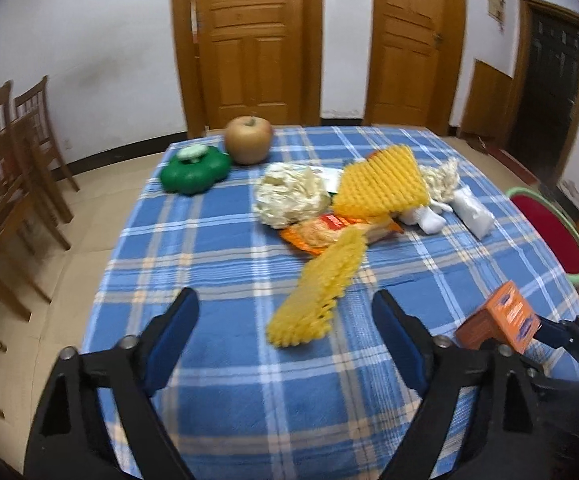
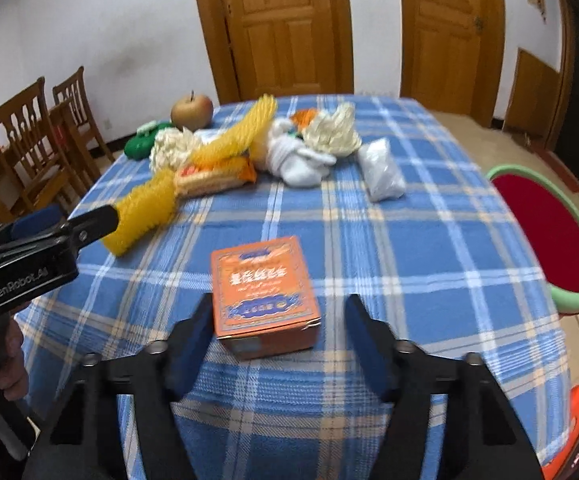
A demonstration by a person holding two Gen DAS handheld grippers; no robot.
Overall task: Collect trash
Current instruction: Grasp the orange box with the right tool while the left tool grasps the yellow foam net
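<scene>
An orange box (image 2: 263,292) lies on the blue plaid tablecloth (image 2: 409,240), between the open fingers of my right gripper (image 2: 279,312); it also shows in the left wrist view (image 1: 499,322). My left gripper (image 1: 285,310) is open and empty, just short of a yellow foam net (image 1: 317,292). Behind it lie an orange snack wrapper (image 1: 329,232), a second yellow net (image 1: 381,184), crumpled cream paper (image 1: 289,194), white socks (image 1: 425,216) and a white packet (image 1: 473,212). The left gripper shows in the right wrist view (image 2: 85,220).
A green round container (image 1: 193,170) and an apple (image 1: 248,140) stand at the table's far left. A green-rimmed red basin (image 2: 549,236) sits off the table's right edge. Wooden chairs (image 1: 5,152) stand to the left. Two wooden doors are behind.
</scene>
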